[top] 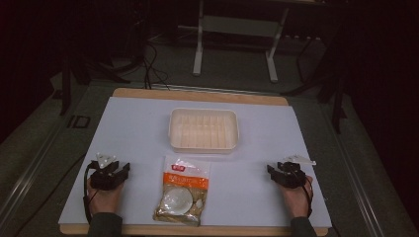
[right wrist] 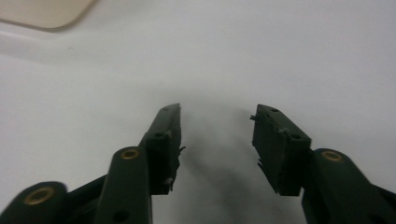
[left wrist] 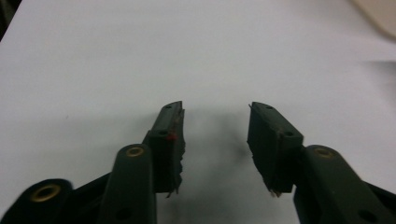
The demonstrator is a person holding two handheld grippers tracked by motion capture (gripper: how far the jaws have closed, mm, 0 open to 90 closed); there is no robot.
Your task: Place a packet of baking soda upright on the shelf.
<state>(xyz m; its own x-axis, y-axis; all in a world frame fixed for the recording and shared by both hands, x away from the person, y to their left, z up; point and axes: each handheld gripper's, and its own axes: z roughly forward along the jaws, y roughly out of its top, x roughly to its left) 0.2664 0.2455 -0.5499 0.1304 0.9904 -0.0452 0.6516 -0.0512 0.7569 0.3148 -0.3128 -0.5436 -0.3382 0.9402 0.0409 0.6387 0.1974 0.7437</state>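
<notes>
I have both hands resting at the near edge of the bench (top: 123, 123), which is covered by a white sheet over a wooden top. My left gripper (top: 123, 169) sits at the near left corner with its fingers (left wrist: 169, 135) spread apart and nothing between them; in the left gripper view I see bare white surface through the gap. My right gripper (top: 271, 169) sits at the near right corner, its fingers (right wrist: 164, 135) likewise parted and empty, with white sheet showing between them in the right gripper view.

Between my two grippers, near the front edge, lies a clear plastic food packet (top: 182, 190) with an orange-and-white label across its upper part and pale contents below; I cannot read the label. It lies flat, well apart from both grippers.

Just beyond the packet, at the middle of the bench, stands a cream rectangular plastic tray (top: 203, 111) with a ribbed floor, empty as far as I can see. A corner of it shows at the top right of the left gripper view (left wrist: 378, 14) and at the top left of the right gripper view (right wrist: 44, 11).
</notes>
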